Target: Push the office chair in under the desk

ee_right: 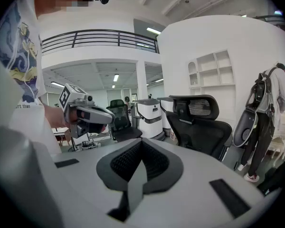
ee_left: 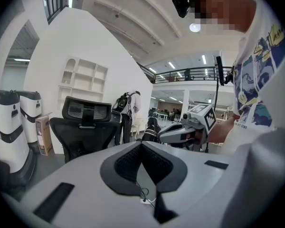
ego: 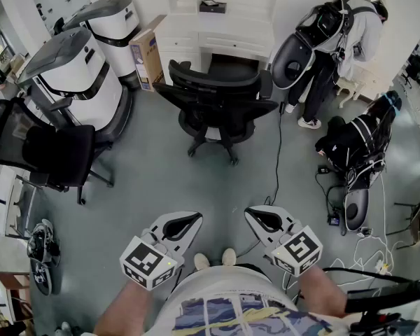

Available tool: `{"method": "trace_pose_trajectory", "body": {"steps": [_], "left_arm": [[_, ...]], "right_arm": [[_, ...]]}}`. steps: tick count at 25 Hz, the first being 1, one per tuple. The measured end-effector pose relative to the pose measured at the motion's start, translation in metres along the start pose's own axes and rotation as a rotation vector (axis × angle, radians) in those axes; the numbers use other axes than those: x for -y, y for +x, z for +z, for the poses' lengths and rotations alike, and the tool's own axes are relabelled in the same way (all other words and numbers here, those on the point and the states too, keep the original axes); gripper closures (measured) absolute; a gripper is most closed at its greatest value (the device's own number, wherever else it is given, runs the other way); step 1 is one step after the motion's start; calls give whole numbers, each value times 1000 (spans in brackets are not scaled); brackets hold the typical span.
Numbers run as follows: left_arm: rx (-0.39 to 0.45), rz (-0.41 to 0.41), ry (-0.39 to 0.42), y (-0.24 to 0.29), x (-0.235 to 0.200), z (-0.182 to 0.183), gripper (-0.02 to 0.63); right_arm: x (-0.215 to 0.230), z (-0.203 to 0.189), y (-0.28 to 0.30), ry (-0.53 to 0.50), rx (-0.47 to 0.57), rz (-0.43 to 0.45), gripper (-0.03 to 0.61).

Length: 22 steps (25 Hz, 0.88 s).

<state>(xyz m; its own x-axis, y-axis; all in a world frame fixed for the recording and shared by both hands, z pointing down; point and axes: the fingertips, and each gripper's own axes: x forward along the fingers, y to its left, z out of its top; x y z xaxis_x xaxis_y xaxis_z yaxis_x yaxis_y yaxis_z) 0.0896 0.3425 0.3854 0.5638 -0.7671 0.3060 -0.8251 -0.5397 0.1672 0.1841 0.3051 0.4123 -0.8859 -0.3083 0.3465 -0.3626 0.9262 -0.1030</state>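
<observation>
One cable [ego: 278, 152] beside chair [ego: 217, 102], box [ego: 148, 60] perhaps touching desk [ego: 234, 31]

Two big white-and-grey machines [ego: 80, 82] stand side by side at the left. A cardboard box [ego: 147, 54] stands upright just beside the farther one, and a black mesh chair [ego: 45, 149] is in front of the nearer. At the right a standing person [ego: 350, 37] bends over, a second person [ego: 360, 142] crouches nearby, and a thin black cable [ego: 278, 145] runs along the grey floor [ego: 147, 180].
</observation>
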Motion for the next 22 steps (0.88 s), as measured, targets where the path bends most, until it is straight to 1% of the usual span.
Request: {"method": "trace_pose_trajectory", "body": {"steps": [5, 15, 22], "left_arm": [[-13, 22, 3, 12, 1, 1, 601], [-38, 62, 45, 37, 0, 15, 601], [-36, 103, 56, 46, -24, 28, 601]], "right_arm": [[12, -3, -4, 1, -1, 14, 554], [43, 6, -9, -11, 39, 40, 554], [67, 10, 5, 6, 45, 57, 554]]}}
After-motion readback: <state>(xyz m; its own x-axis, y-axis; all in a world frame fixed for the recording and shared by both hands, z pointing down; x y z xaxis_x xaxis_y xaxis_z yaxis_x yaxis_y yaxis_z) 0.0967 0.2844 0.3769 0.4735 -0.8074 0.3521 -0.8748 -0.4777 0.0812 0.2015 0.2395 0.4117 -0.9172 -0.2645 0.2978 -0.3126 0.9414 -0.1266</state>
